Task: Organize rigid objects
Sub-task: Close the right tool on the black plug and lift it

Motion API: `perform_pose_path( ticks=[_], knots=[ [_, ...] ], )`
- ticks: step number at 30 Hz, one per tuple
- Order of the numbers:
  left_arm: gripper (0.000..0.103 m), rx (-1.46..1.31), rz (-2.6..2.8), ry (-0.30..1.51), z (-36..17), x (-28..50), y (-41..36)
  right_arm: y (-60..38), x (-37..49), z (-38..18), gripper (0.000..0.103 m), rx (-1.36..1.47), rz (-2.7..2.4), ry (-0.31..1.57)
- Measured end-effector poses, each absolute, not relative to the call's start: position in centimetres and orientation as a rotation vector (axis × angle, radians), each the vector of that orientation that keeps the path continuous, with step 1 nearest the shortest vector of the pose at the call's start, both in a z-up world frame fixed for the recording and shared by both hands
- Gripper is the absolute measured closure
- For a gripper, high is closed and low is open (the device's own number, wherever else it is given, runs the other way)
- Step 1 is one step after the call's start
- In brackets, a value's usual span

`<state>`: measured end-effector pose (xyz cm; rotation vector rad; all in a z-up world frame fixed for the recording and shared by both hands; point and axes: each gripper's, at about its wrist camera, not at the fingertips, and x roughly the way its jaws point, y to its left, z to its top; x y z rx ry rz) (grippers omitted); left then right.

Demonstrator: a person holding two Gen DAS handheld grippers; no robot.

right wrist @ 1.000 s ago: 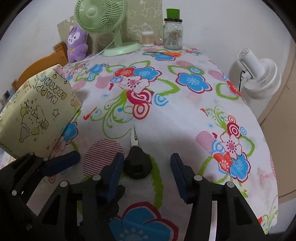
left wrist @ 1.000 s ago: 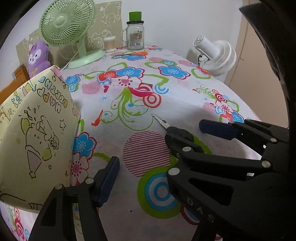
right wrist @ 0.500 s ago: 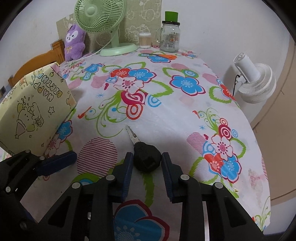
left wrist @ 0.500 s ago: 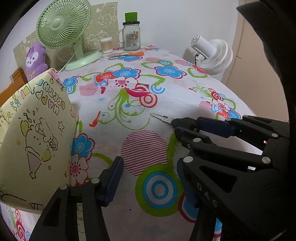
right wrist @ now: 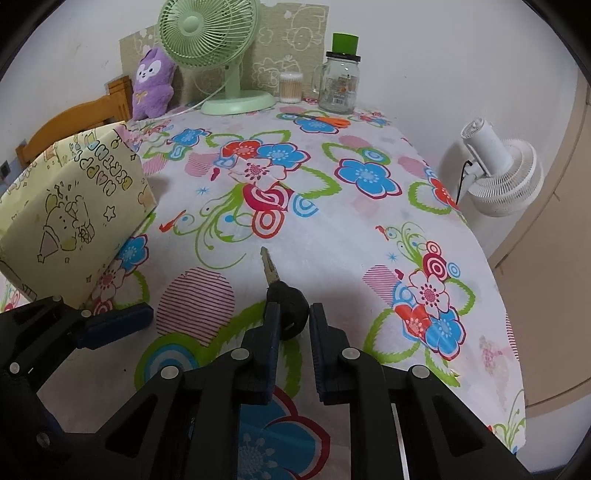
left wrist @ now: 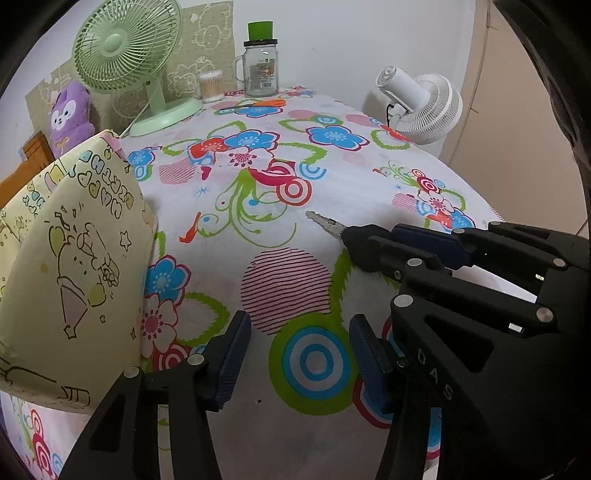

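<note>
- A yellow gift box [right wrist: 70,218], matte paper printed with doodles and letters, squared edges, stands at the left edge of the table [right wrist: 351,236], whose smooth cloth carries bright flowers and rings.
- Along the far edge: a fuzzy purple plush toy [right wrist: 153,86] in the far left corner, a pale green fan [right wrist: 212,35] with a wire grille and round base, a small clear tub of cotton swabs [right wrist: 290,87], then a glass jar [right wrist: 340,86] with a green cap. Orange-handled scissors [right wrist: 325,120] lie flat just before the jar.
- The left gripper [left wrist: 299,354], black hard plastic with ribbed blue pads, hangs over a blue-and-green ring near the front edge; its jaws stand apart with nothing between them, and they have just been narrowing.
- The key [right wrist: 282,295], a toothed metal blade on a rounded black plastic head, lies near the middle front of the table, blade pointing toward the far edge.
- The right gripper [right wrist: 293,325] pinches the key's black head between its blue pads; a second ago those pads stood wide on either side of the head without touching it.
- A white plastic fan [right wrist: 498,166] stands beyond the right edge, off the table.
</note>
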<state>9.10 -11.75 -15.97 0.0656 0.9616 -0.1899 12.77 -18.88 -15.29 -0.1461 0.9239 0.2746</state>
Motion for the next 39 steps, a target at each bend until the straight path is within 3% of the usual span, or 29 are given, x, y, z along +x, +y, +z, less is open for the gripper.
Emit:
perform_pose_path(
  ticks=[2,4,6,10,12,14,39],
  knots=[
    [0.045,0.063,-0.189,0.963,-16.0,9.1,-11.7,-18.9,12.9,-15.4,0.077,-0.137,0.278,0.939],
    [0.045,0.07,-0.192,0.961,-16.0,9.1,-11.7,-18.9,13.3,-15.8,0.057,-0.136,0.281,0.958],
    [0.045,0.074,-0.194,0.961,-16.0,9.3,-11.8,-18.9,13.6,-15.9,0.047,-0.136,0.273,0.951],
    [0.044,0.075,-0.19,0.96,-16.0,9.4,-11.8,-18.9,14.4,-16.4,0.047,-0.148,0.277,0.951],
    [0.044,0.064,-0.192,0.964,-16.0,9.6,-11.7,-19.0,14.6,-16.6,0.053,-0.126,0.291,0.953],
    [0.044,0.074,-0.193,0.966,-16.0,9.6,-11.8,-18.9,14.5,-16.5,0.068,-0.125,0.305,0.952],
    [0.044,0.07,-0.215,0.919,-12.5,7.2,-11.4,-18.7,11.4,-12.2,0.068,-0.096,0.272,0.897]
  ],
)
